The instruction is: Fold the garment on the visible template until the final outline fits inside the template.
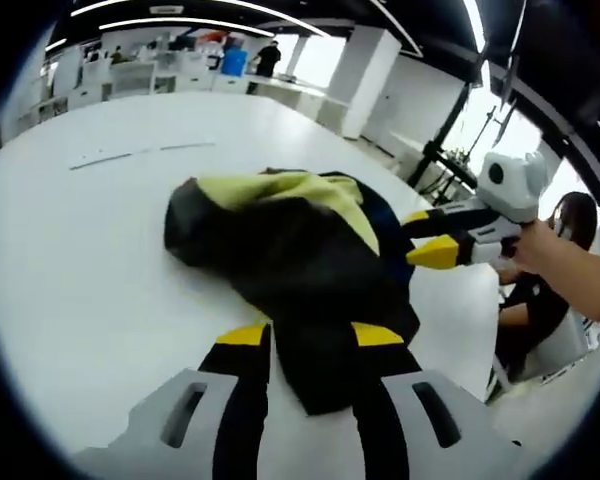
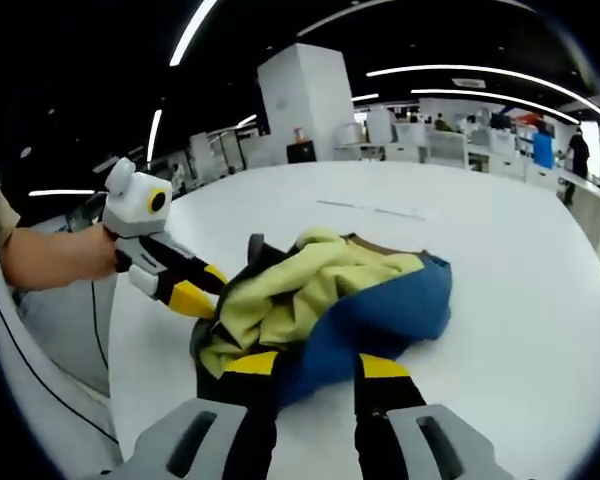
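A crumpled garment (image 1: 290, 250), black outside with a yellow lining and a blue panel, lies bunched on the white table (image 1: 90, 260). A fold of its black cloth fills the gap between my left gripper's (image 1: 310, 336) jaws, which are shut on it. In the right gripper view the garment (image 2: 330, 285) shows mostly yellow and blue, and my right gripper (image 2: 315, 365) is shut on its blue edge. The right gripper (image 1: 427, 235) meets the garment's right side in the left view. The left gripper (image 2: 202, 287) meets the garment's left side in the right view. A thin line mark (image 1: 140, 153) crosses the table beyond.
The same thin line mark (image 2: 375, 208) shows behind the garment. The table edge (image 2: 110, 340) runs close on the left of the right gripper view. A person's forearm (image 1: 570, 265) reaches in from the right. Desks and a white pillar (image 2: 305, 100) stand far behind.
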`<move>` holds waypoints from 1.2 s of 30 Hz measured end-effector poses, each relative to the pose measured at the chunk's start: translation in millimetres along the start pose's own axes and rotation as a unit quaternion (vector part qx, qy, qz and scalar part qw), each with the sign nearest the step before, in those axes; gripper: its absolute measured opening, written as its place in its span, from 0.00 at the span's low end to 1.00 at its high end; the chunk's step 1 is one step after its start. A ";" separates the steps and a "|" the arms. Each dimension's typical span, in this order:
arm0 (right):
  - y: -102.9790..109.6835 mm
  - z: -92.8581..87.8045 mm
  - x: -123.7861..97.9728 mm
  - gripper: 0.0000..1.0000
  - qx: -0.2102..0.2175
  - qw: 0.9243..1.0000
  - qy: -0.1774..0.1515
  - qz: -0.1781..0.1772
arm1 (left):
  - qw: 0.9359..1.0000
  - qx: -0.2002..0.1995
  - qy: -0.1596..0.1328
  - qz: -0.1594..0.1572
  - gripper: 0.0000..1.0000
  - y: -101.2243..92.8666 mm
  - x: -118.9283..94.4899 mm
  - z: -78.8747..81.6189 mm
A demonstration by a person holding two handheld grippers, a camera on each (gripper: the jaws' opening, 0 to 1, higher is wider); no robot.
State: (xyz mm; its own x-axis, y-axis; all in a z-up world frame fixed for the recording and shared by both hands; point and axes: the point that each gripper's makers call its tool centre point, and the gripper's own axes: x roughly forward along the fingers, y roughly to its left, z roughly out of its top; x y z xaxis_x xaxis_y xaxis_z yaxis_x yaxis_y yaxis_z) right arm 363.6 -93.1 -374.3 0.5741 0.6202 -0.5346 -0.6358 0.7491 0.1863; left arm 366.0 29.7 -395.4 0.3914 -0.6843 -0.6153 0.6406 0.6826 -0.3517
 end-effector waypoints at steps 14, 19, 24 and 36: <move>2.6 -0.8 -1.2 0.08 -0.009 1.000 0.000 0.014 | 1.000 0.003 0.004 -0.025 0.06 -7.6 2.5 -2.9; 4.7 -5.2 0.6 0.01 -0.013 1.000 0.008 0.018 | 1.000 0.004 0.001 -0.025 0.02 -7.5 1.4 -3.2; 6.5 -6.4 0.0 0.00 -0.017 1.000 0.011 0.021 | 1.000 0.010 -0.004 -0.022 0.01 -7.5 -1.6 -2.0; 2.4 -3.3 -6.3 0.00 -0.016 1.000 0.006 0.015 | 1.000 0.012 -0.017 -0.011 0.00 -0.8 -13.4 2.1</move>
State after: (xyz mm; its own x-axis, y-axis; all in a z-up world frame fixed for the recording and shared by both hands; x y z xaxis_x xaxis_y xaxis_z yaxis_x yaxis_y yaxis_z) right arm 356.8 -96.1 -373.2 0.5488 0.6388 -0.5392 -0.6683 0.7227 0.1760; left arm 361.7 37.8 -385.3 0.3989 -0.7082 -0.5826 0.6646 0.6610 -0.3484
